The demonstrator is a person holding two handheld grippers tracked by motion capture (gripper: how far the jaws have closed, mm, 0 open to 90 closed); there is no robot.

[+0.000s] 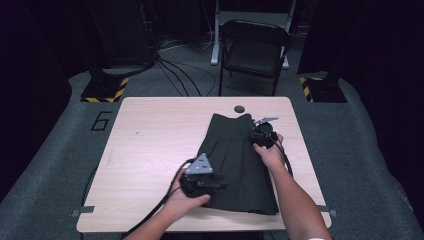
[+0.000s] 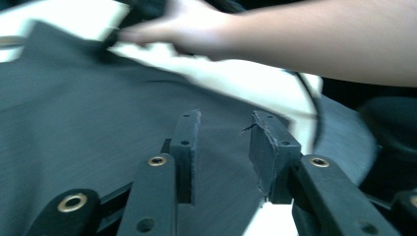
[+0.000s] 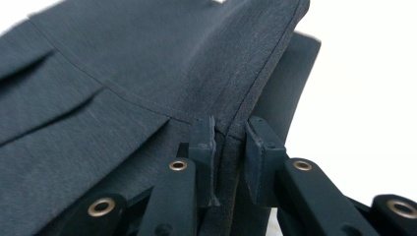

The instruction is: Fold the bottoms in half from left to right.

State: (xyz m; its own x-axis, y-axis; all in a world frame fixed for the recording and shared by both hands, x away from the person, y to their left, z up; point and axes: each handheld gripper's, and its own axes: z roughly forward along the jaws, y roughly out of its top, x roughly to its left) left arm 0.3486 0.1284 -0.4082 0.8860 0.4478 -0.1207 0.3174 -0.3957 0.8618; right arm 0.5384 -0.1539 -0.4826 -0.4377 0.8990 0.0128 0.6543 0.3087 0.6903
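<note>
A dark pleated skirt (image 1: 235, 155) lies flat on the right half of the wooden table (image 1: 150, 145). My left gripper (image 1: 217, 184) rests at the skirt's near left edge. In the left gripper view its jaws stand apart, open (image 2: 223, 142), over the dark cloth (image 2: 88, 108), and nothing is pinched between them. My right gripper (image 1: 255, 134) is at the skirt's far right edge, near the waistband. In the right gripper view it (image 3: 230, 142) is shut on the skirt's side edge (image 3: 147, 64), and the fold of cloth runs down between the pads.
A small black round disc (image 1: 239, 109) lies on the table just beyond the skirt. A black folding chair (image 1: 255, 47) stands behind the table. Bare wood stretches to the left of the skirt. The person's right hand (image 2: 196, 24) shows at the top of the left gripper view.
</note>
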